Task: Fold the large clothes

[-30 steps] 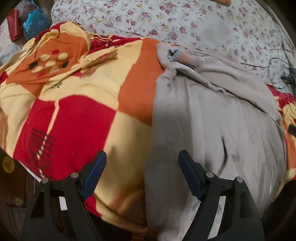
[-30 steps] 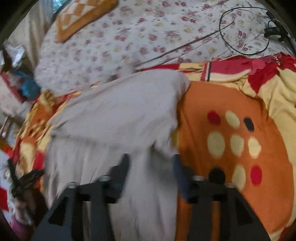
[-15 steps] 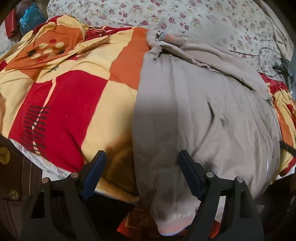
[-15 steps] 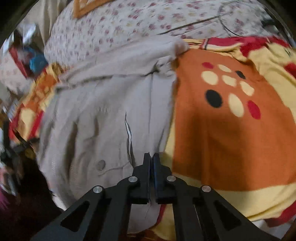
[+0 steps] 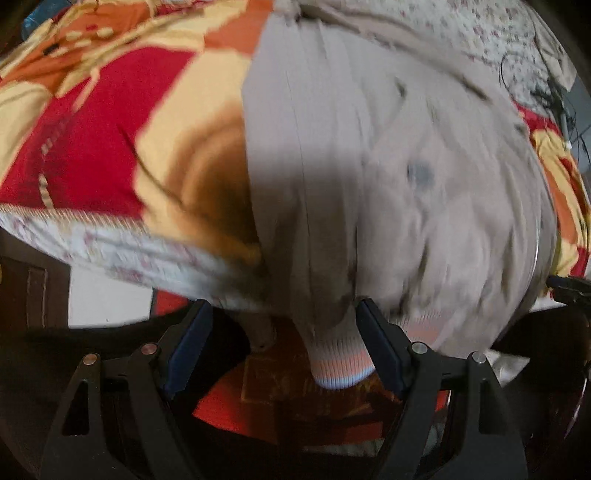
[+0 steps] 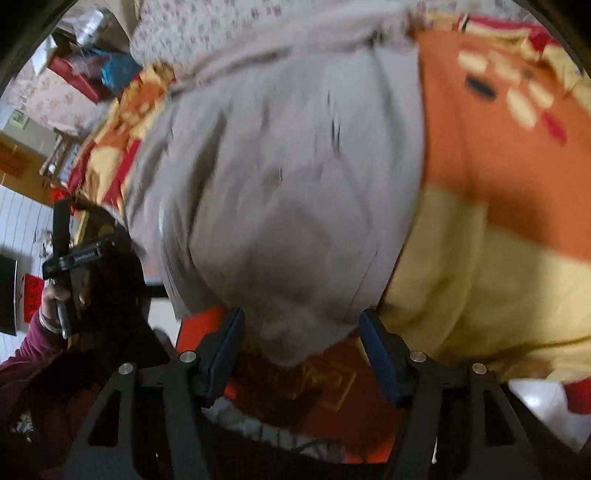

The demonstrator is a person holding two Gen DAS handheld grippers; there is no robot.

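A large beige jacket lies spread on the bed, its lower part hanging over the near edge. Its striped ribbed hem hangs between the fingers of my left gripper, which is open just below the bed edge. In the right wrist view the jacket also drapes over the edge, and its hanging corner sits between the fingers of my right gripper, which is open. Both views are motion-blurred.
A red, orange and yellow blanket covers the bed; it also shows in the right wrist view. A floral sheet lies at the far side with black cables. The other hand-held gripper shows at left.
Both grippers have pulled back and dropped to the bed's near edge. The right gripper, shut half a second ago, is now open. The jacket's hem now hangs between both pairs of fingers.
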